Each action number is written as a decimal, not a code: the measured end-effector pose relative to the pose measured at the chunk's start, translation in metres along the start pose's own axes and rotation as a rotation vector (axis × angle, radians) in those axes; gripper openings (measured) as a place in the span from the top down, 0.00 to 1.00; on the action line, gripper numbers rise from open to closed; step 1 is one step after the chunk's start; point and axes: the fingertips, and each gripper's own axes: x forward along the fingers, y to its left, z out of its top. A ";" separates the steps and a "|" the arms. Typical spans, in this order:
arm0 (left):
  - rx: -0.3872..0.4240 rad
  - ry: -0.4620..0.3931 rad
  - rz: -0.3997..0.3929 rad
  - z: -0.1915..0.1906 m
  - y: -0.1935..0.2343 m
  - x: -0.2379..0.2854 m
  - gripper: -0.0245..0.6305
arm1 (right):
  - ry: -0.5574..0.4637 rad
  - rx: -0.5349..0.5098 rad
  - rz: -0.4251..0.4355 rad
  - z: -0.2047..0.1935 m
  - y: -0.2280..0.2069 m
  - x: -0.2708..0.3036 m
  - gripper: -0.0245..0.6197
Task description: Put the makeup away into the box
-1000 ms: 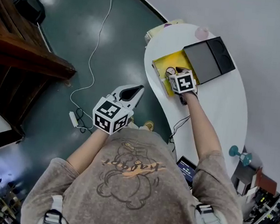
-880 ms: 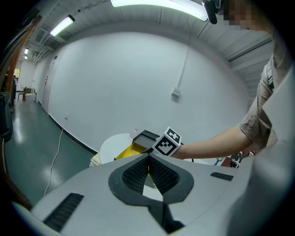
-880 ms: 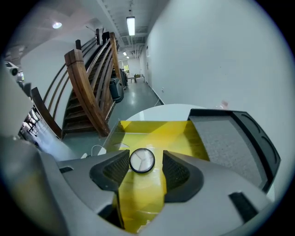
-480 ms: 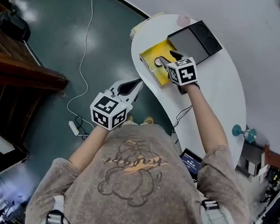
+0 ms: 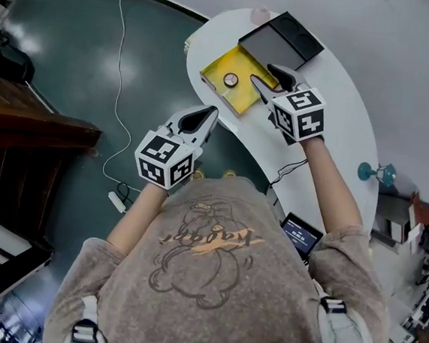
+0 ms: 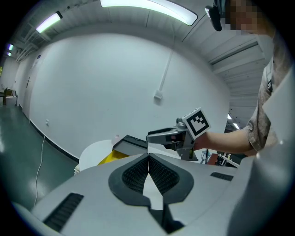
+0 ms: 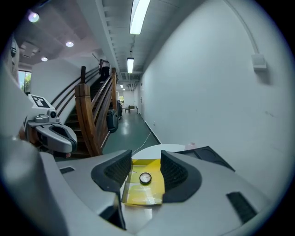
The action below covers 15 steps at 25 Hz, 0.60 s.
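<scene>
An open yellow box [image 5: 238,94] lies near the edge of the white table [image 5: 333,110]. A small round compact [image 5: 230,79] lies inside it, also seen in the right gripper view [image 7: 145,178] within the box [image 7: 140,193]. My right gripper [image 5: 273,80] hovers above the table just right of the box, jaws apart with nothing between them [image 7: 145,159]. A black lid [image 5: 280,41] lies behind the box. My left gripper [image 5: 207,114] hangs over the floor off the table's edge, its pads [image 6: 148,159] meeting and empty.
A teal stemmed glass [image 5: 373,173] stands at the table's right end and a pink thing [image 5: 260,15] at its far edge. A white cable [image 5: 118,82] runs over the dark green floor. Wooden stairs [image 5: 30,123] stand at the left.
My right gripper has lifted up and away from the yellow box, and the round compact now lies uncovered inside it. The left gripper has drifted slightly upward.
</scene>
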 end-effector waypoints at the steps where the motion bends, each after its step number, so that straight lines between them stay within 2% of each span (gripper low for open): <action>1: 0.003 -0.002 -0.005 0.001 -0.003 0.000 0.93 | -0.014 0.000 -0.008 0.002 0.000 -0.009 0.65; 15: 0.046 0.006 -0.058 0.004 -0.033 0.007 0.93 | -0.109 0.079 -0.111 -0.018 0.017 -0.110 0.65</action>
